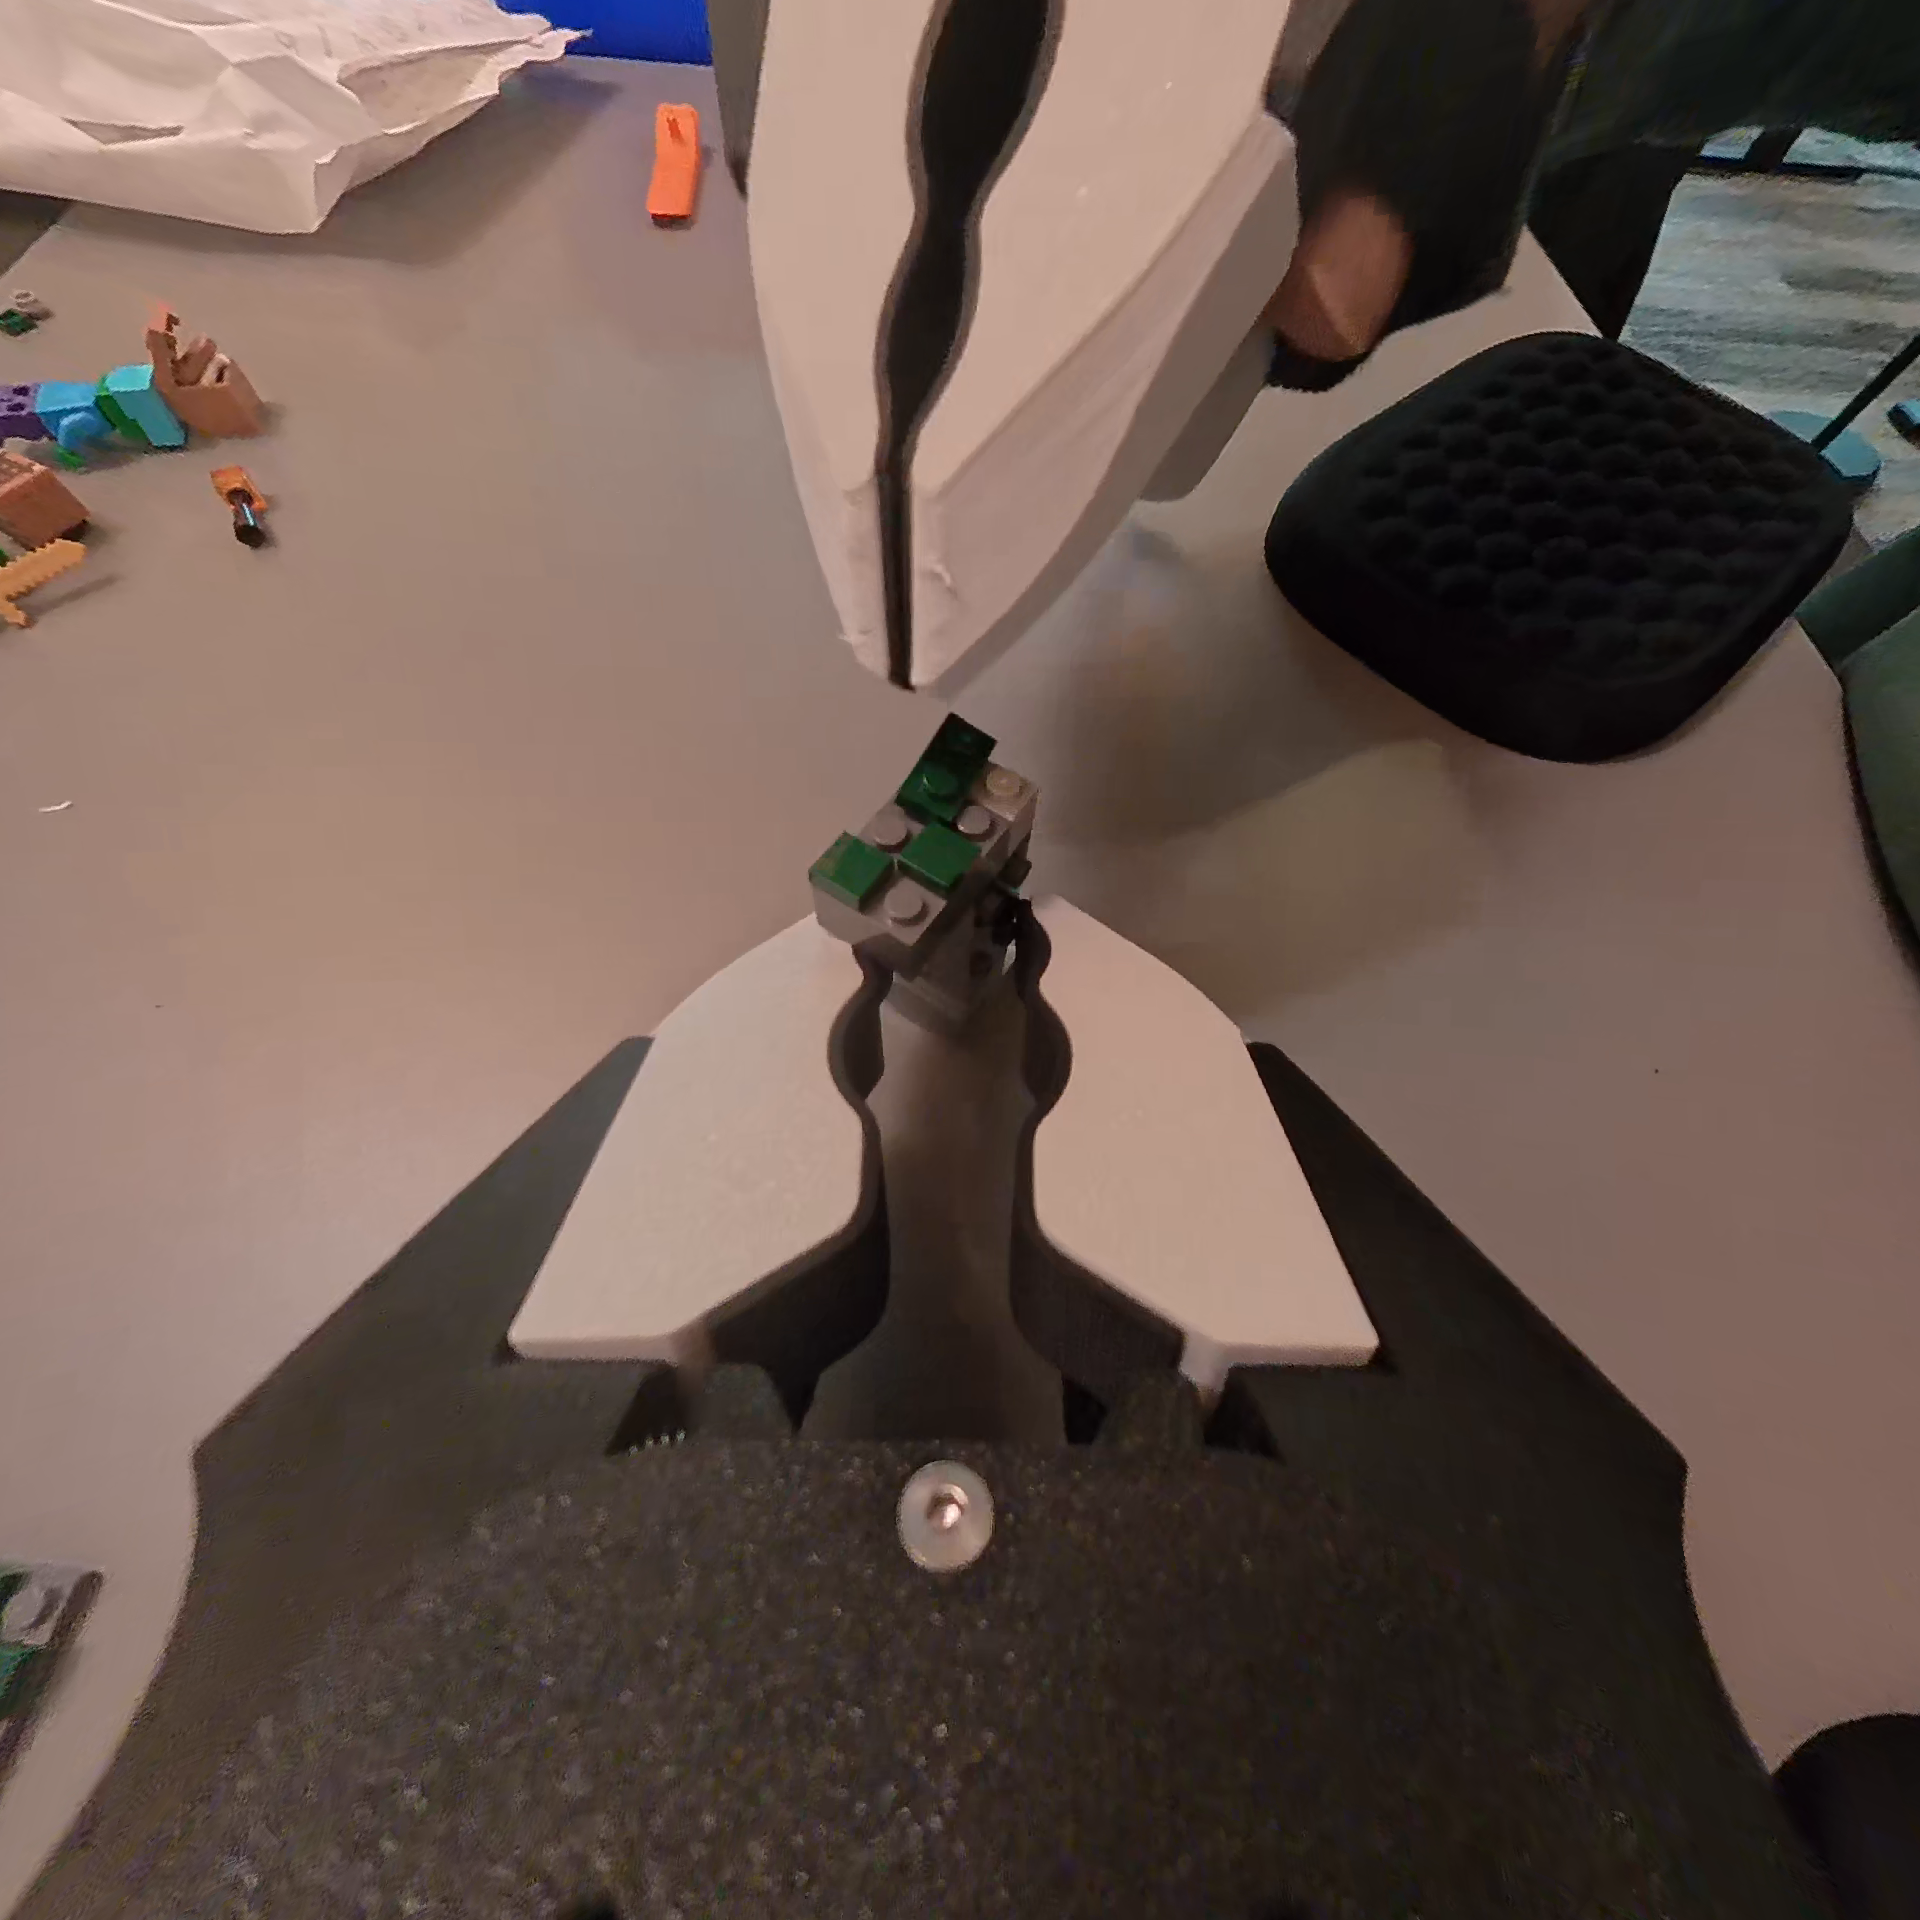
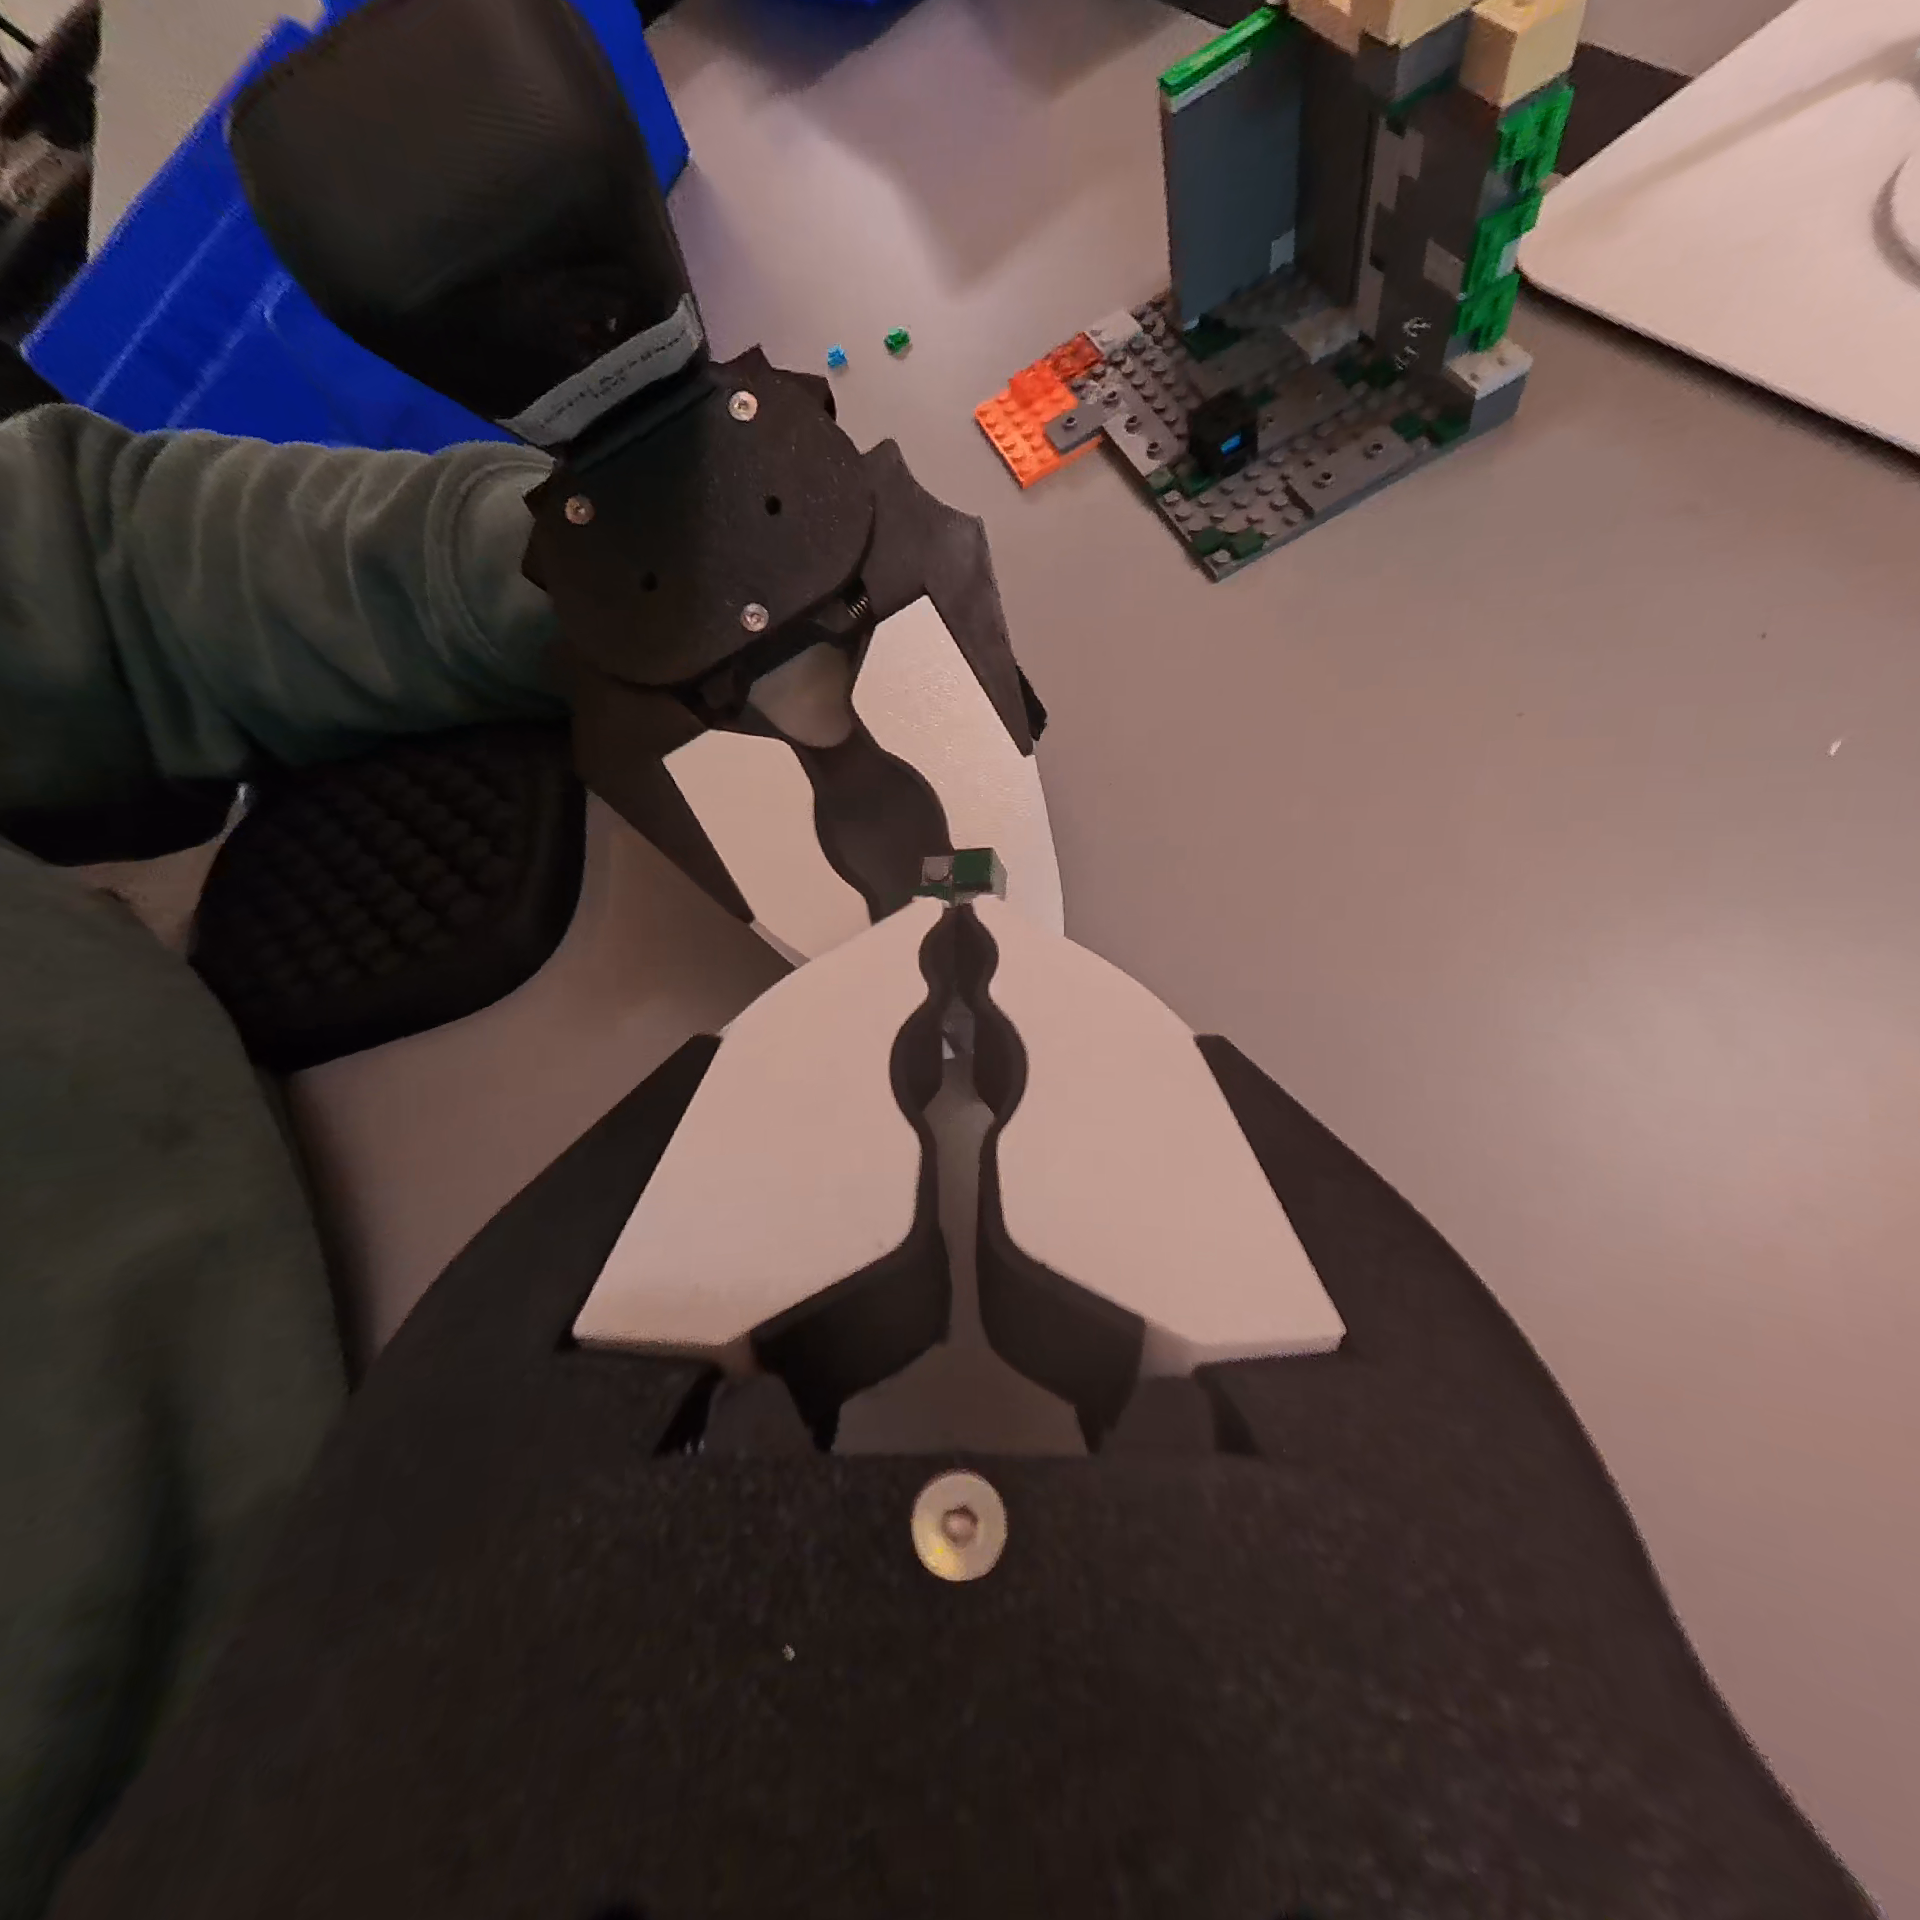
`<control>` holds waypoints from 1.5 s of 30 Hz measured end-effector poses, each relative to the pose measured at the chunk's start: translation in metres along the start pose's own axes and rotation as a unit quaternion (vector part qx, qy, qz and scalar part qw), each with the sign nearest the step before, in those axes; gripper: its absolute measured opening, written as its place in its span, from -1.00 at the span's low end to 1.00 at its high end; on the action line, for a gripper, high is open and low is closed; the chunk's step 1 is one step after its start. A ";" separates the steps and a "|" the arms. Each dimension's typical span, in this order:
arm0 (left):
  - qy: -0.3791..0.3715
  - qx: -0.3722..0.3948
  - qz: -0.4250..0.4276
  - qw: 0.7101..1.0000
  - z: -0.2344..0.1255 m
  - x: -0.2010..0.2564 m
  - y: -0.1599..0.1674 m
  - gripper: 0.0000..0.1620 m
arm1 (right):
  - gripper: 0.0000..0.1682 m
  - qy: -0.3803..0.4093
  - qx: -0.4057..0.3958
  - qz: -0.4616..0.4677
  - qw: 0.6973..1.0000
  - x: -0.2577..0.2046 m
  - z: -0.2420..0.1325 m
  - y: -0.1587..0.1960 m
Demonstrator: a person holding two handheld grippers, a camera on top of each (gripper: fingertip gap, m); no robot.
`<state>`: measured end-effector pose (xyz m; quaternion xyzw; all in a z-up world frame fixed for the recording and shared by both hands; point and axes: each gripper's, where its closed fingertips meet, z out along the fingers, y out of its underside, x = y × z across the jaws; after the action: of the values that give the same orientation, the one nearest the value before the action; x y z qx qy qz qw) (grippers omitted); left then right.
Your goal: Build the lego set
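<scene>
In the left wrist view, loose pieces (image 1: 125,416) lie at the left edge of the grey table (image 1: 468,831), with a white bag (image 1: 239,104) upper left and an orange tool (image 1: 673,161) beside it. At centre, the left gripper (image 1: 940,935) holds a small grey-and-green block (image 1: 925,862) between its fingertips — the block stands up past the tips, studs showing. Just above it hangs the right gripper (image 1: 899,665), tips nearly together; a dark green plate (image 1: 961,743) sits right under them, and whether they grip it cannot be told here. A black pad (image 1: 1558,540) lies at right.

In the right wrist view, the sleeve (image 2: 260,582) and left gripper (image 2: 961,883) come in from the left, the block (image 2: 961,873) at its tips. The right gripper (image 2: 958,920) reaches up from below, fingers narrow, tips touching the block's near edge. The tall build (image 2: 1351,291) stands upper right — well apart.
</scene>
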<state>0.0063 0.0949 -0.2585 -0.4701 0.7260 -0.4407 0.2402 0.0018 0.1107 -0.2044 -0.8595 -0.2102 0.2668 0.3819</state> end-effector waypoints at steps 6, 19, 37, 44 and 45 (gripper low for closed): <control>-0.015 -0.001 -0.010 1.000 0.002 0.000 -0.001 -0.71 | -0.87 0.057 -0.029 -0.109 0.992 0.001 -0.006 0.003; 0.035 0.035 -0.005 0.999 -0.010 -0.007 -0.008 -0.57 | -0.85 0.044 -0.098 -0.150 0.983 -0.001 -0.001 0.007; 0.015 -0.011 -0.024 1.000 -0.016 -0.011 0.008 -0.47 | -0.74 0.076 -0.097 -0.135 0.983 0.000 0.016 0.005; 0.010 -0.003 -0.023 1.000 -0.028 -0.020 0.009 -0.45 | -0.64 0.104 -0.096 -0.127 0.982 0.004 0.029 0.009; 0.011 0.000 -0.021 1.000 -0.029 -0.020 0.009 -0.45 | -0.64 0.102 -0.097 -0.127 0.982 0.005 0.032 0.010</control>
<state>-0.0108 0.1266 -0.2532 -0.4803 0.7186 -0.4507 0.2230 -0.0129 0.1245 -0.2313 -0.8815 -0.3025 0.1059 0.3469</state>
